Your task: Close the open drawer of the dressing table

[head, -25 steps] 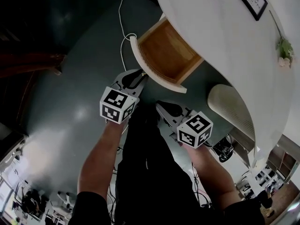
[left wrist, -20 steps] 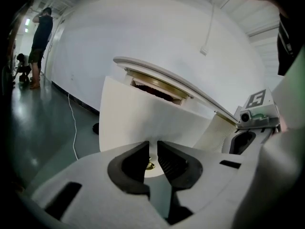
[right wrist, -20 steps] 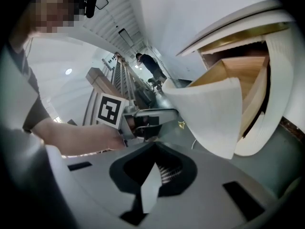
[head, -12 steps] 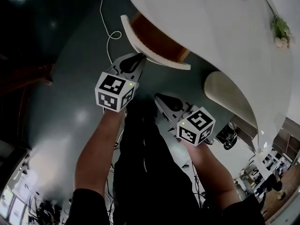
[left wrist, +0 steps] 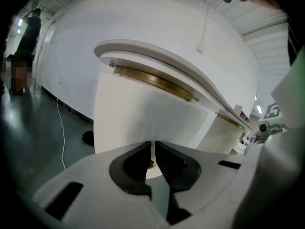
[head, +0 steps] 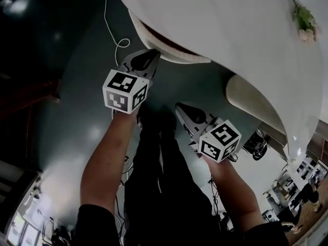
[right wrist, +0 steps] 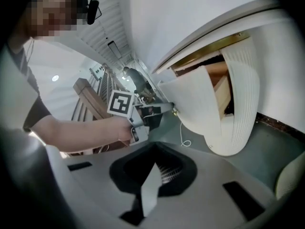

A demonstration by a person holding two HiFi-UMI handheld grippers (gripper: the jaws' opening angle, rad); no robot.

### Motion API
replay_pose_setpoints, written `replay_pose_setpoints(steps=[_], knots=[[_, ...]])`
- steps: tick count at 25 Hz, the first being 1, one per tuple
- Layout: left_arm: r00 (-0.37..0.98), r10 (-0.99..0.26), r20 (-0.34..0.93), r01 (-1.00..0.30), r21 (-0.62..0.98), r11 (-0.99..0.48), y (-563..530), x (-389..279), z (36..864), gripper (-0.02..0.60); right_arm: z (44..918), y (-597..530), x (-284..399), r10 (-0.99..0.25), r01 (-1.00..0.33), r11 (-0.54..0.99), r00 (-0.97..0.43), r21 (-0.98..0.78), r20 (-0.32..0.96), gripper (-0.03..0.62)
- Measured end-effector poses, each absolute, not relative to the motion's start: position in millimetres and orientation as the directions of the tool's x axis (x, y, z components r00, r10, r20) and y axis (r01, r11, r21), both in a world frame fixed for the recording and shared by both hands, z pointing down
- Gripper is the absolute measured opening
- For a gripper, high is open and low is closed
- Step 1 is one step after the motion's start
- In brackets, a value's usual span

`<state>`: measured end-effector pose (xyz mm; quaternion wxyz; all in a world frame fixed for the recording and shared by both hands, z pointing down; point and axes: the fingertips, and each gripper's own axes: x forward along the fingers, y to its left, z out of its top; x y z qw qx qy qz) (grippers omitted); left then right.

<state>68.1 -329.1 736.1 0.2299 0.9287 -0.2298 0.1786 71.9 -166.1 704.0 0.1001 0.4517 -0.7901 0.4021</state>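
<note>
Head view, lower frame: two bare forearms reach up from the bottom edge, one gripper each.

Right gripper [head: 179, 108]: centre frame, marker cube toward lower right. It hangs in the air over the dark grey-green floor [head: 77, 86], well apart from the furniture. In its own view the jaws [right wrist: 156, 168] sit together with nothing between them.

Left gripper [head: 152, 54]: upper centre, tip at the face of the white curved-front drawer [head: 174, 53]. In its own view the black pads have just been closing and are now nearly together [left wrist: 153, 144]. A small round brass knob [left wrist: 150, 164] shows in the narrow gap, so the gripper is clamped on the knob. The right gripper view confirms this: at centre frame the left gripper's tip [right wrist: 167, 108] meets the knob [right wrist: 175, 111] on the drawer front.

Drawer: upper centre of the head view, tucked mostly under the white rounded top of the dressing table [head: 230, 29]. Only a thin brown strip of interior is visible. The right gripper view shows a gap with wood inside [right wrist: 220, 87] at right of frame, so the drawer is not fully shut.

Beyond:
- Cream ribbed side panel [head: 251, 104], right of centre.
- Thin white cable [head: 108, 27] on the floor, upper left.
- Small flower sprig [head: 305, 20] on the tabletop, upper right.
</note>
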Motion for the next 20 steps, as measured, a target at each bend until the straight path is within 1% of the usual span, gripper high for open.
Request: replay_pose_setpoints(steps=[4, 9, 12, 20], knots=[[0.842, -0.352, 0.410, -0.503, 0.358, -0.787, -342, 87, 735, 0.032, 705, -158, 78, -0.623, -0.796, 0.269, -0.573, -0.542, 0.532, 0.005], [0.871, -0.343, 0.352, -0.460, 0.339, -0.821, -358, 108, 733, 0.032, 709, -152, 92, -0.627, -0.814, 0.230, -0.543, -0.533, 0.558, 0.006], [0.870, -0.350, 0.347, -0.458, 0.305, -0.835, -369, 117, 735, 0.014, 715, -153, 99, -0.620, -0.825, 0.228, -0.532, -0.517, 0.577, 0.006], [0.877, -0.348, 0.331, -0.444, 0.287, -0.849, -381, 135, 736, 0.011, 717, -152, 98, -0.628, -0.823, 0.212, -0.528, -0.528, 0.571, 0.006]])
